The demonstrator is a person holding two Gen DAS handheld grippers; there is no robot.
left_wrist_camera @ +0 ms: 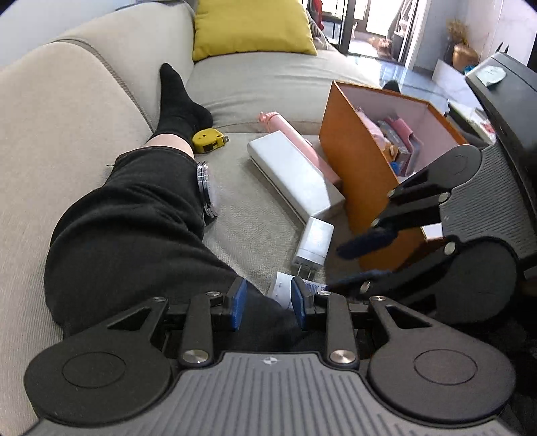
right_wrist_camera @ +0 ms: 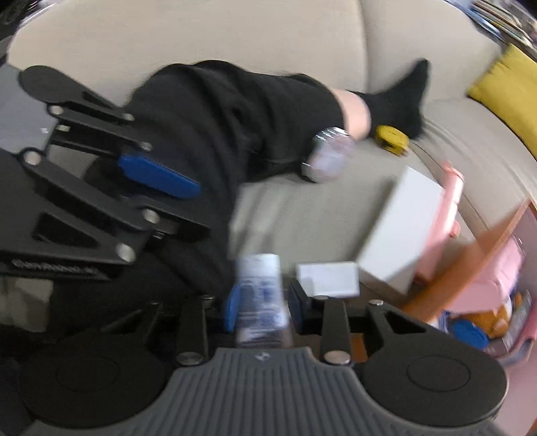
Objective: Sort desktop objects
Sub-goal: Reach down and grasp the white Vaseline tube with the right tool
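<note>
A small printed packet (right_wrist_camera: 260, 298) is seen between the pads of the right claw (right_wrist_camera: 261, 302), apparently clamped, above the sofa (right_wrist_camera: 302, 201). The left claw (left_wrist_camera: 268, 300) is held apart, empty, beside the orange box (left_wrist_camera: 362, 167).

Beige fabric sofa seat (left_wrist_camera: 255, 214), woven in texture. Lying directly on it: a yellow tape measure (left_wrist_camera: 208, 140) just beside a black-socked foot (left_wrist_camera: 178, 104); a long white box (left_wrist_camera: 295, 174) with a pink stick-like item (left_wrist_camera: 295, 134) tucked behind it; a white charger plug (left_wrist_camera: 313, 244) near the box's end; an open orange storage box (left_wrist_camera: 362, 174) holding mixed items; a yellow cushion (left_wrist_camera: 251, 26) at the far back.
</note>
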